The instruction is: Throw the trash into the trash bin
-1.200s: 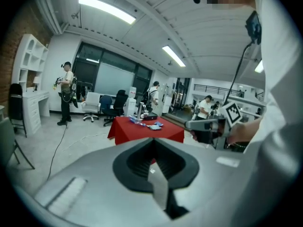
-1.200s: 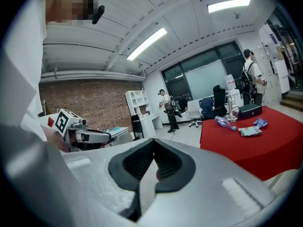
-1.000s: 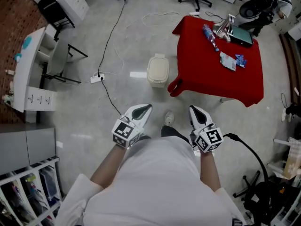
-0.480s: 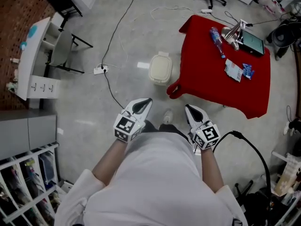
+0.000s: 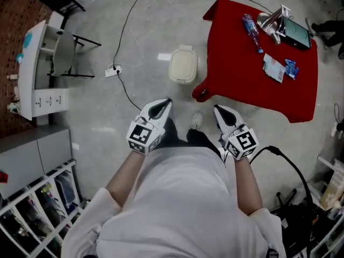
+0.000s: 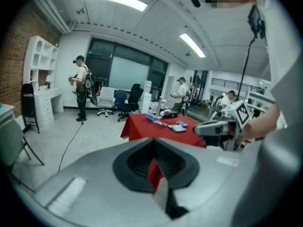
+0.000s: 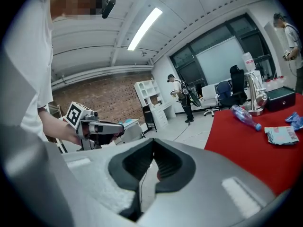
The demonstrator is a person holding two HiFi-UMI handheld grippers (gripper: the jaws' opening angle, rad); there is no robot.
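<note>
**Approach stage: no trash in hand yet**

The table [image 5: 244, 74], draped in red, stands ahead and to the right, well apart from the person. The trash lies on its far half. The bin [image 5: 183, 66] sits on the floor just beside the table's near left corner. It is pale, its lid is down, and what is inside cannot be seen.

The left gripper [image 5: 163, 104] and the right gripper [image 5: 220, 112] are held close to the body over bare floor. Each one's claw is together, with nothing in it; the gripper views show only background through the slit.

On the cloth lie a bottle [image 5: 252, 25] on its side, a pale wrapper [image 5: 273, 67] and, touching it, a small blue packet [image 5: 291, 69]. A metal stand [image 5: 271, 23] and a dark box [image 5: 296, 35] lie near the bottle and are probably not trash.

My reading is that the task is at its reach-in, with nothing binned as far as can be seen. The next move calls for closing on the table, parting one claw and settling it over a piece, likely the bottle. The bin's lid will need lifting, perhaps by the other gripper, before any drop
</note>
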